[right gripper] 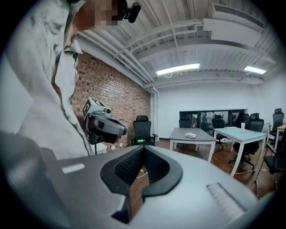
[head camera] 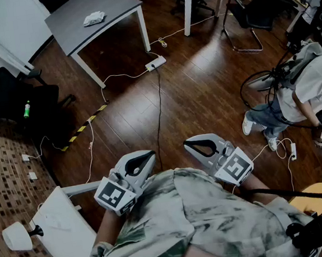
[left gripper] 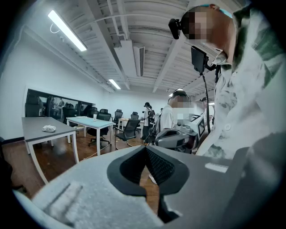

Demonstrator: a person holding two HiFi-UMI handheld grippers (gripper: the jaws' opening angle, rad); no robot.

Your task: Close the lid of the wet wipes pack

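Left gripper [head camera: 142, 161]: jaws together, empty, at chest.
Right gripper [head camera: 198, 146]: same.
Wipes pack: unconfirmed; white bundle [head camera: 94, 18] on far counter [head camera: 73, 28], ahead-left, left gripper nearer.

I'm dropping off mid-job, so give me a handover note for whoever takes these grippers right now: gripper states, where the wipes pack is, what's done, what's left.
Left gripper: shut, empty, held at the person's chest.
Right gripper: shut, empty, also at the chest.
Wet wipes pack: not identifiable in any view; a white item lies on the grey table across the room, too small to tell.
Done: nothing visible. Left: find the pack, close its lid.
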